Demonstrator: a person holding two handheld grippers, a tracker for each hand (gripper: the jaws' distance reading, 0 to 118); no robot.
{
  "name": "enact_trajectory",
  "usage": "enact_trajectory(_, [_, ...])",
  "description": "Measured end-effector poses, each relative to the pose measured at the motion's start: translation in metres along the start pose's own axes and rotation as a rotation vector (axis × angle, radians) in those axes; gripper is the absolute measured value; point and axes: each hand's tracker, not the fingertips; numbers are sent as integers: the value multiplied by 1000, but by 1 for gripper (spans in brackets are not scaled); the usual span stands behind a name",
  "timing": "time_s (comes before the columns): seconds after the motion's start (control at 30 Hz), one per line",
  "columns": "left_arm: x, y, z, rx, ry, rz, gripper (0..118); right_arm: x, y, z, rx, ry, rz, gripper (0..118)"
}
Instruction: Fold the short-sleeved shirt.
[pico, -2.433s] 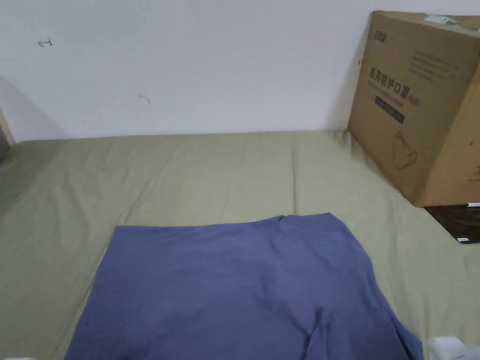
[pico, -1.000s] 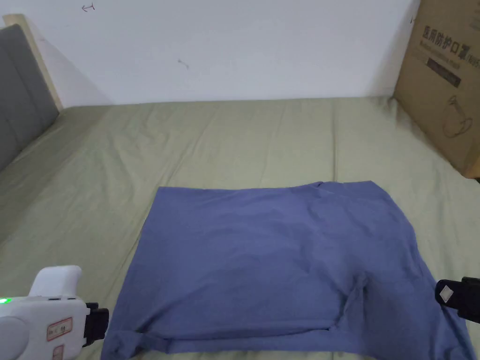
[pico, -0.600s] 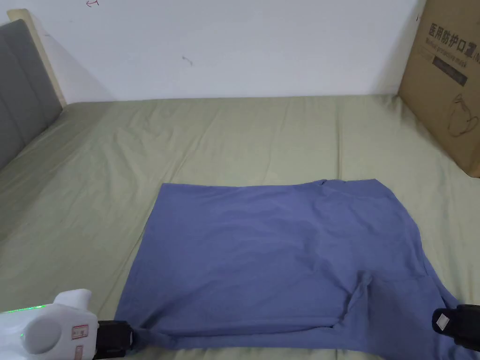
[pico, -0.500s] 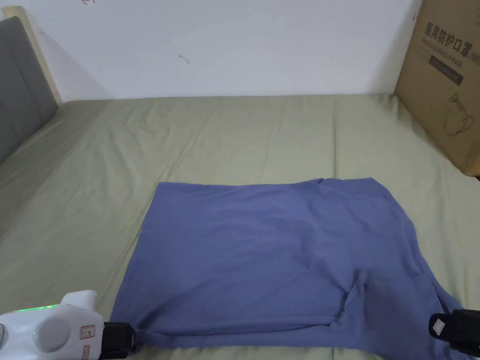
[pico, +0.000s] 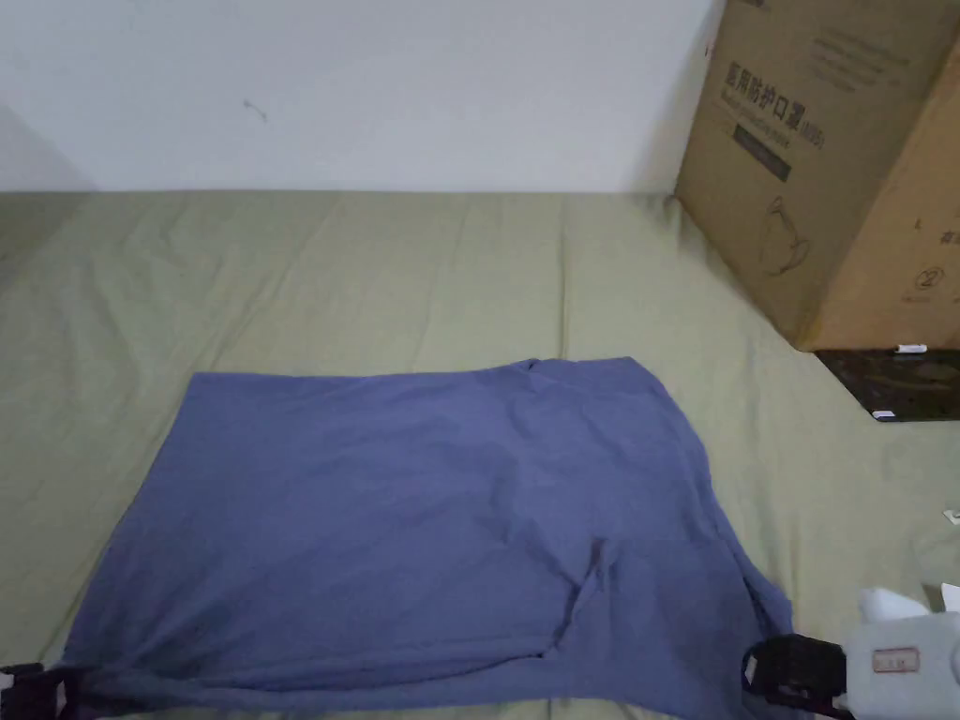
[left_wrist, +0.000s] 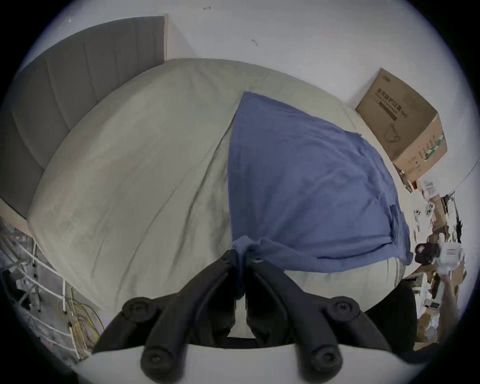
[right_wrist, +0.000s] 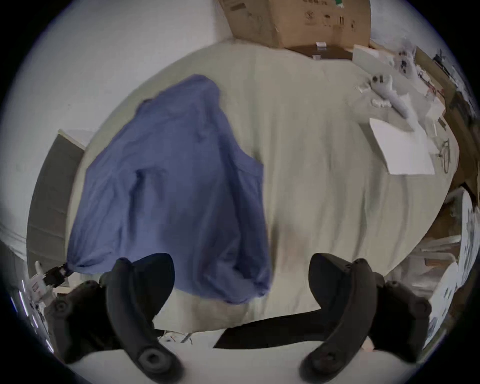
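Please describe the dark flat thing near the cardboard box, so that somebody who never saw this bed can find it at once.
Start at the big cardboard box standing against the wall on the far right of the green bed sheet. Right at its near bottom corner lies a dark flat thing on the bed. It is almost black with small white marks, unlike the brown box and the blue shirt.

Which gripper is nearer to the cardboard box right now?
Right. The right gripper sits open at the shirt's near right corner, on the cardboard box's side. The left gripper is shut on the opposite near corner.
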Motion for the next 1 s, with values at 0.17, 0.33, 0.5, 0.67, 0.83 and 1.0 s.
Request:
enact_trajectory(0.17, [9,6,3,-11,21,-49,5,-7,-2,-13,-42,-134,198,76])
enact_trajectory(0.33, [8,4,-3,-29,21,-33,5,-10,-8,1,2,-94,275,6])
enact_trajectory(0.5, [-2,0,2,26,-43,76,5,-17,-11,12,22,-50,292,2])
enact_trajectory(0.67, [-11,7,20,37,-64,82,5,-3,-9,36,75,19,210,2])
enact_trajectory(0.83, [-8,24,31,42,-94,88,5,-2,8,68,123,113,142,2])
enact_trajectory(1.0, [-3,80,12,32,-119,113,5,-31,63,79,131,153,132,2])
